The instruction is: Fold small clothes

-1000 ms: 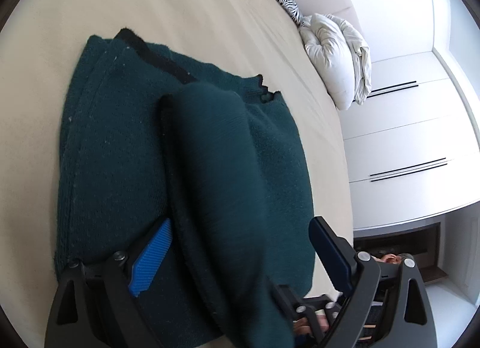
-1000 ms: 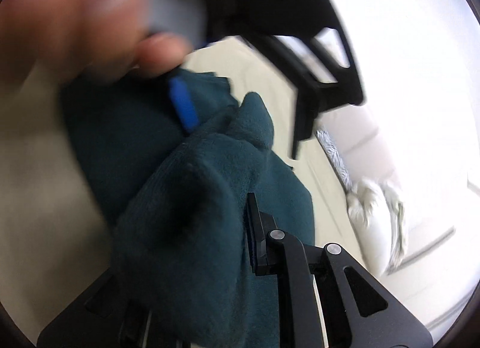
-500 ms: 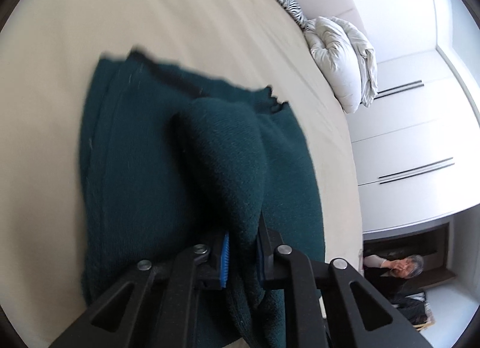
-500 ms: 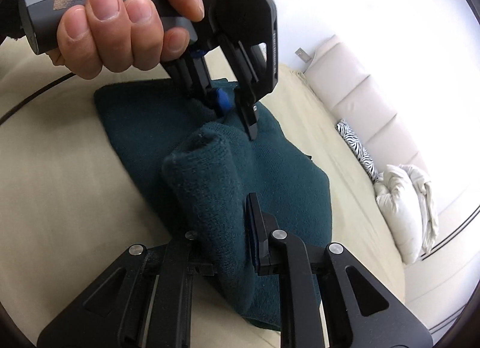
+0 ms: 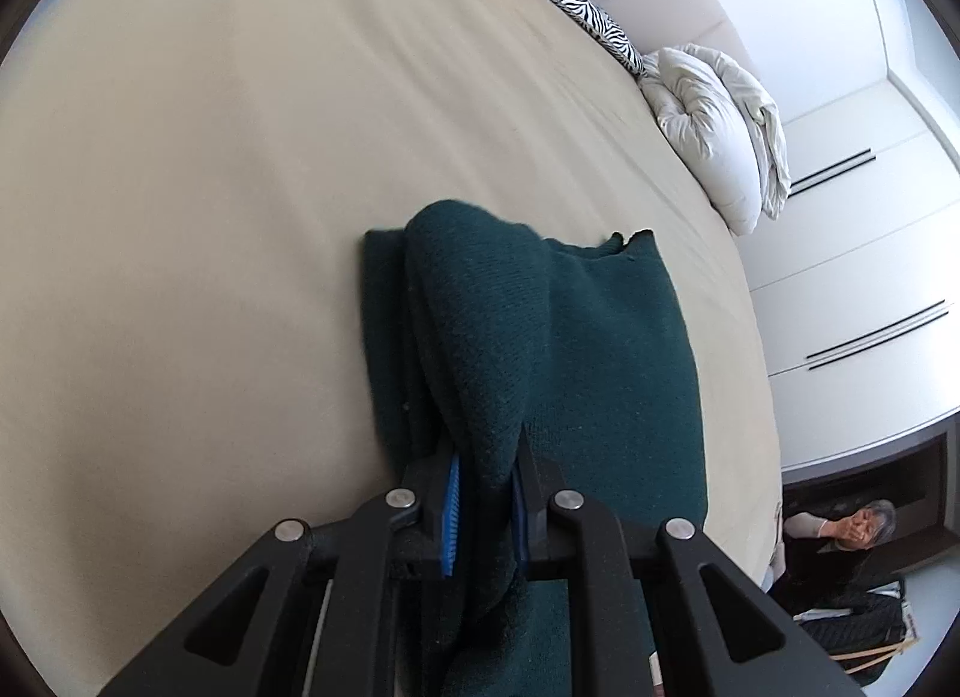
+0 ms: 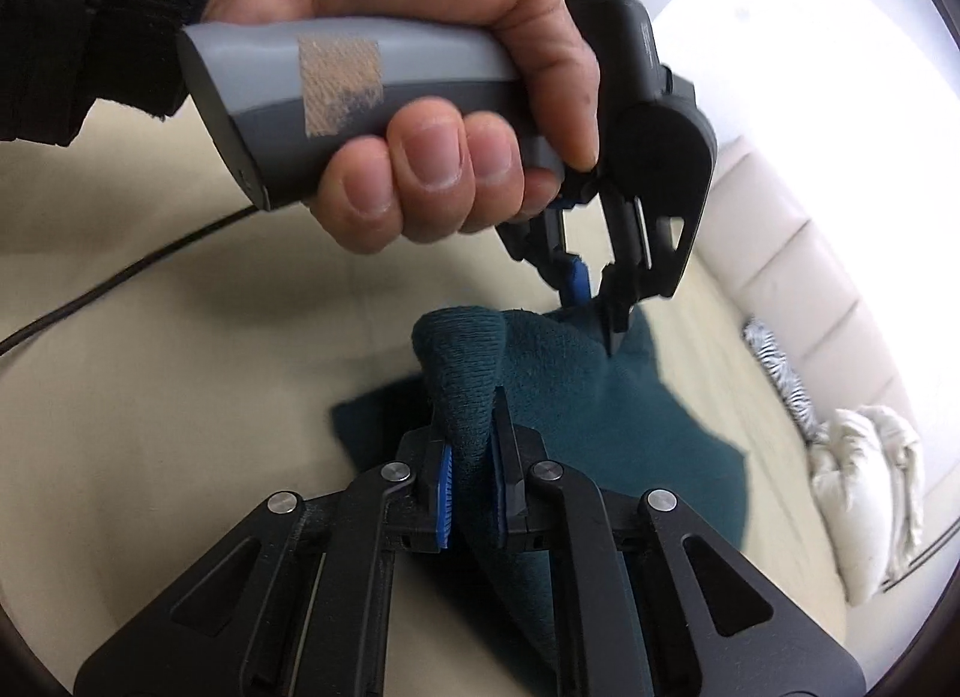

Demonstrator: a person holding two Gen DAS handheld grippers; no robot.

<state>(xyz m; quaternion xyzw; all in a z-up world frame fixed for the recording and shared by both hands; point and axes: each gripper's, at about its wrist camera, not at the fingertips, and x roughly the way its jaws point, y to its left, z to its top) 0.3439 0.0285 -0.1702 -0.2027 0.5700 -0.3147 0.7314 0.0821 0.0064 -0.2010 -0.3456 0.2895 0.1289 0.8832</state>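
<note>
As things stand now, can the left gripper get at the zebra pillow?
Probably not: the left gripper is shut on the green garment, and the zebra pillow lies far across the bed, though nothing blocks the path.

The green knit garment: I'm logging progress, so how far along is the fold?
Done: the green knit garment already lies in layers on the beige bed. In hand: the left gripper and the right gripper are each shut on a raised fold of it. Left: laying that fold down flat and letting go; the garment is still bunched.
</note>
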